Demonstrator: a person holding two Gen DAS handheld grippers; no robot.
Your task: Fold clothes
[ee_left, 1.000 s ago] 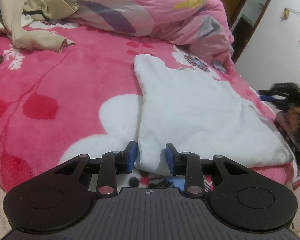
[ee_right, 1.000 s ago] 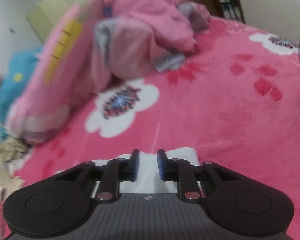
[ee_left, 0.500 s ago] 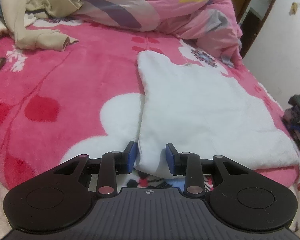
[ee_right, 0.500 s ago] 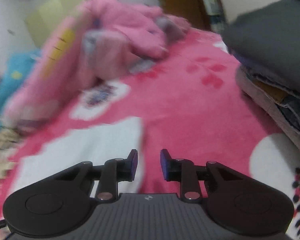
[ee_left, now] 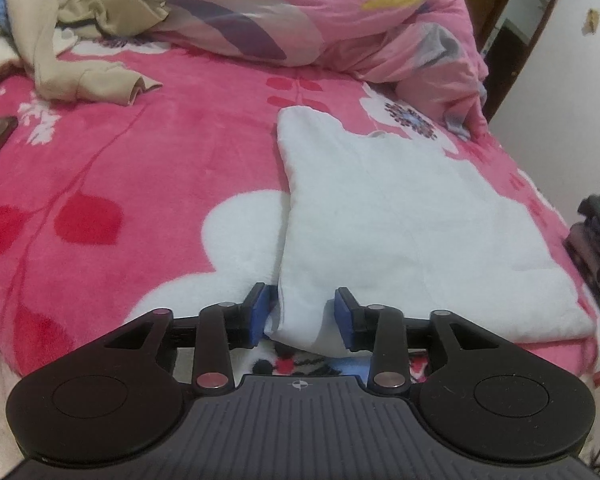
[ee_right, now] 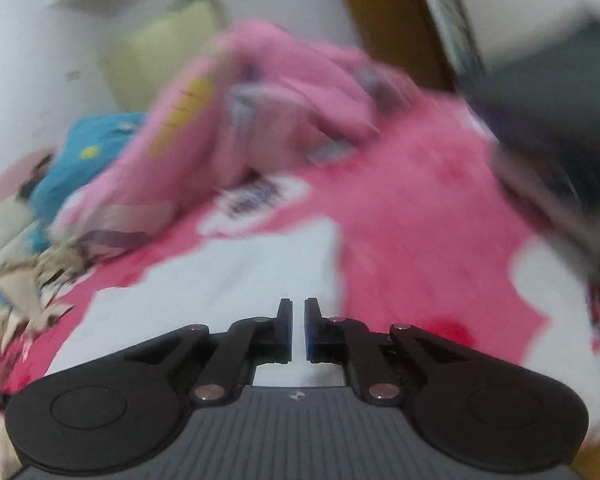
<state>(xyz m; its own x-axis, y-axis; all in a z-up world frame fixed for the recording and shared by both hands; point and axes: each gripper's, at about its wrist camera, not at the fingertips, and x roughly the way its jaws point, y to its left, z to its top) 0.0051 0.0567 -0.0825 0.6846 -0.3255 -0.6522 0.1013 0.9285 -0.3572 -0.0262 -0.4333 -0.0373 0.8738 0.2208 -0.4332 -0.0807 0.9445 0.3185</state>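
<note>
Pink floral bed [ee_left: 148,168] carries the white garment [ee_left: 400,216] — left hand-held gripper [ee_left: 302,316] gapes around its near corner, needing closure. Right view, blurred: right hand-held gripper [ee_right: 298,330] nearly closed, empty, above the cloth [ee_right: 220,280] — likely mid-fold.

Both wrist views low over bed [ee_left: 148,152], facing headboard; share white garment [ee_left: 400,216].

garment [ee_left: 400,216] on blanket [ee_left: 140,168]; quilt [ee_left: 320,20] behind — clothes [ee_left: 80,52] left

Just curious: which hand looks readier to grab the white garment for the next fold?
Probably left. The left gripper is open, straddling the white garment at its near corner. The right gripper looks nearly closed, its view blurred.
</note>
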